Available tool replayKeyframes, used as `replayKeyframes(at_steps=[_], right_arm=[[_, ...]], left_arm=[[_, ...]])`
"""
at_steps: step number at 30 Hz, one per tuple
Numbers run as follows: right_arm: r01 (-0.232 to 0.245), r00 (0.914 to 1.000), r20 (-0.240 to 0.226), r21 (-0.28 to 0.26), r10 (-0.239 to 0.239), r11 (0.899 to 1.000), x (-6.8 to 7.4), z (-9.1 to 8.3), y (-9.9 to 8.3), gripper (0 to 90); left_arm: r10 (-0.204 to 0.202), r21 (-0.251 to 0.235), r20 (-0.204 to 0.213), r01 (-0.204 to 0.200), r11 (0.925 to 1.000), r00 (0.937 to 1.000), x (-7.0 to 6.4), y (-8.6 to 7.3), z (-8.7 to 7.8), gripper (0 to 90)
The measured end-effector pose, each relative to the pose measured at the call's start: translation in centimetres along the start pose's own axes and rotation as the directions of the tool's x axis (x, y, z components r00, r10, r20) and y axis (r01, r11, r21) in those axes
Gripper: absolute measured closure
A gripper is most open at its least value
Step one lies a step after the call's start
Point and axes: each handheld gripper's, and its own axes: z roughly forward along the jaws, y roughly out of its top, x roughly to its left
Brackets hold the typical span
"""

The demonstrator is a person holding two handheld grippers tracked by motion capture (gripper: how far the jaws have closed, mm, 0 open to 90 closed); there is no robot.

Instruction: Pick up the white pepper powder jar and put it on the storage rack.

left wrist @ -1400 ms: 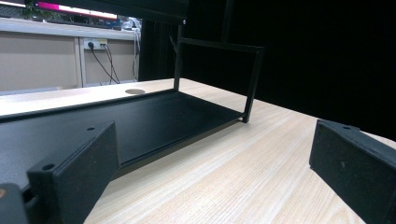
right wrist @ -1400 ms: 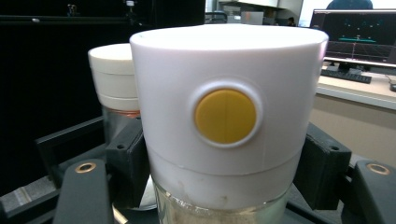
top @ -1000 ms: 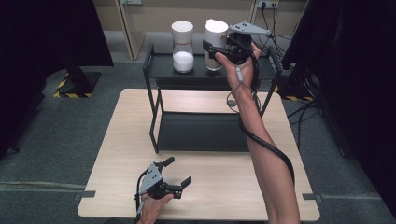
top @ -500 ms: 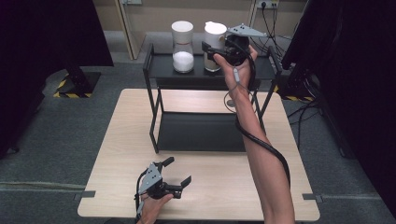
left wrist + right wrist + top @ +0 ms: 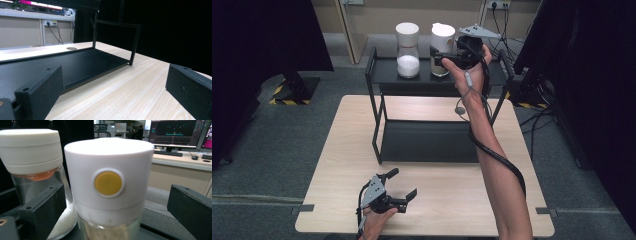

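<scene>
While jaws stand wide, right gripper (image 5: 447, 56) brackets jar (image 5: 109, 185) at twelve o'clock.
Glass: fragile, slick; grip below lid (image 5: 110, 157).

Grey carpet floor (image 5: 287, 145), beige wall (image 5: 377, 15) with power sockets (image 5: 494, 5), black curtains (image 5: 267, 30) either side, light wooden table (image 5: 432, 210).

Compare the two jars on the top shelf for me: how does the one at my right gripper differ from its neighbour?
The jar with the yellow button sits between the open jaws of the right gripper; the other jar stands clear to its left in the high view. The first holds something tan and fibrous, the other a white powder. The first's lid is taller with a yellow disc; the other's lid is plain, with an orange ring beneath. Both are upright glass jars with white lids on the black shelf.
</scene>
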Motion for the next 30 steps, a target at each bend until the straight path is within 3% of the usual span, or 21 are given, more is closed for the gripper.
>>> replayKeyframes(at_steps=[18,30], right_arm=[[-0.001,0.9980,-0.063,-0.043,-0.001,0.999,-1.2,-3.2,-2.0,0.4],[-0.016,0.9932,-0.116,-0.085,0.006,0.996,-1.8,-5.7,-4.4,0.4]], left_arm=[[0.000,0.003,0.002,0.000,1.0000,1.0000,0.0,0.0,0.1,1.0],[-0.002,0.005,0.000,0.002,1.0000,1.0000,0.0,-0.1,0.0,0.9]])
